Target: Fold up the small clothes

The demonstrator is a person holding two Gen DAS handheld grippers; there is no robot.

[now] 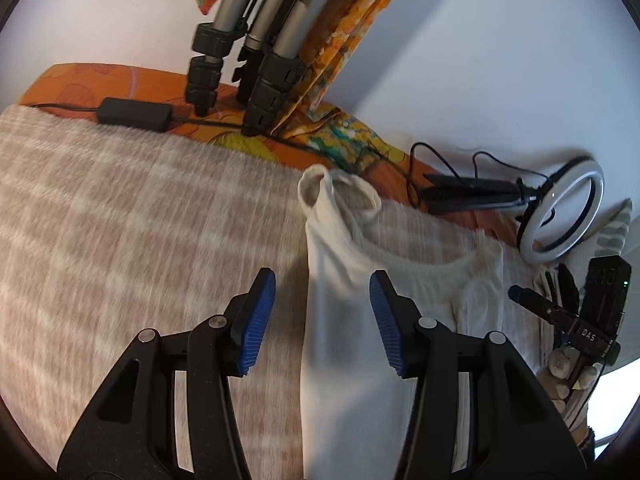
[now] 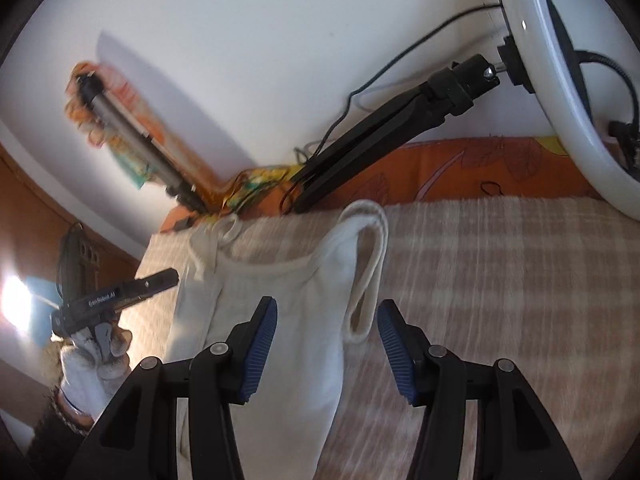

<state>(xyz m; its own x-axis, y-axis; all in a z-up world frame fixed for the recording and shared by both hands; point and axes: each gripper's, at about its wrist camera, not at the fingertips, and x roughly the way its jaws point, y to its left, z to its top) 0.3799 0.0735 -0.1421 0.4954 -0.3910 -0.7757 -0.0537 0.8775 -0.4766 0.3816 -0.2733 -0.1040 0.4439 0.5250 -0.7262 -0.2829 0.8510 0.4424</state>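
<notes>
Cream tank top lies flat on a plaid blanket, both tools spread apart above it.

Left wrist view: left tool point(image 1: 322, 300) centre, tank top point(image 1: 400, 280) right of centre on blanket point(image 1: 140, 220). Right wrist view: right tool point(image 2: 327, 328) straddles the top's right strap point(image 2: 370, 264); ring light point(image 2: 560, 100) upper right.

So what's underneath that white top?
The white top lies on a beige checked blanket, which shows all round it. An orange sheet peeks out past the blanket's far edge. Whatever sits directly beneath the top is covered by the cloth.
</notes>
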